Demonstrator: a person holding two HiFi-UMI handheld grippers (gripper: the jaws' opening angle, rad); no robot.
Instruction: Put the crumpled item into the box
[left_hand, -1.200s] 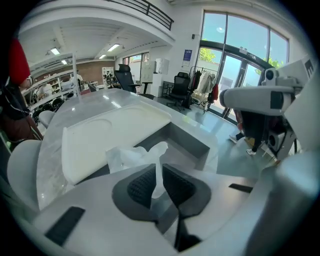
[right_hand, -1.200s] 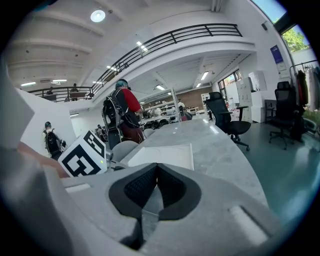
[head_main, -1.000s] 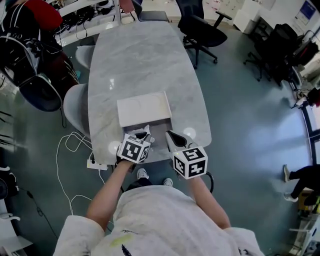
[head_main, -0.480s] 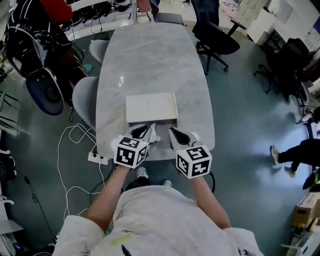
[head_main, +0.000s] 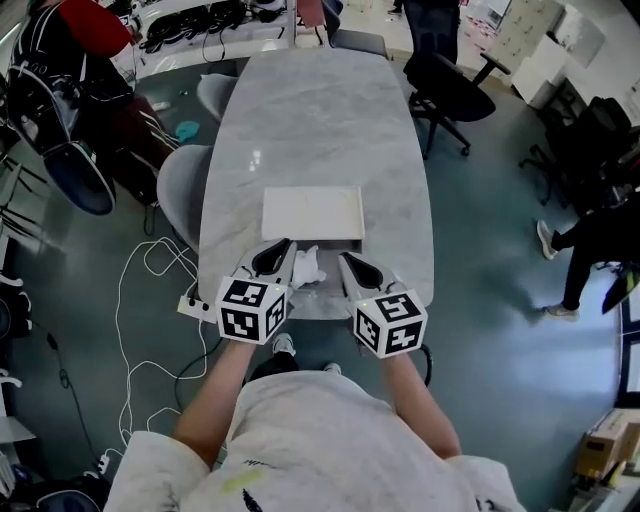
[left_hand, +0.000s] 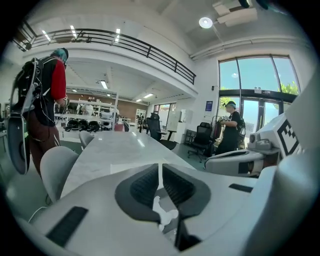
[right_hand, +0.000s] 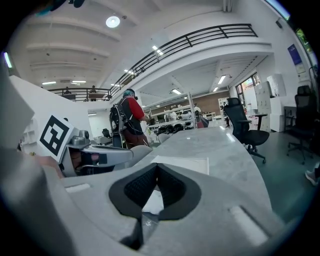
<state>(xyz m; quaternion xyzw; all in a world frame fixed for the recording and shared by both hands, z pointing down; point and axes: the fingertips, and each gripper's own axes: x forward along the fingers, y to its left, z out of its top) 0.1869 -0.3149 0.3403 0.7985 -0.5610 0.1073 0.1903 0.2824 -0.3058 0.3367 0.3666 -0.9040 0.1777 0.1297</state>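
Crumpled item (head_main: 305, 266) near box (head_main: 312, 213) in head view, left gripper (head_main: 286, 244) and right gripper (head_main: 343, 259) clenched empty in own views

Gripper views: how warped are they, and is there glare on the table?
Left gripper view: strong fisheye, black corners, windows bright. Right gripper view: same bending, ceiling lamp flares. Head view: a small bright reflection on the table, otherwise sharp.

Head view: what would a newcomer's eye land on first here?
First, the two black-and-white marker cubes at the near table edge, on the left gripper and the right gripper, both with their tongs drawn together. Between them the white crumpled item lies on the grey marble table. Just beyond it sits the flat white box.
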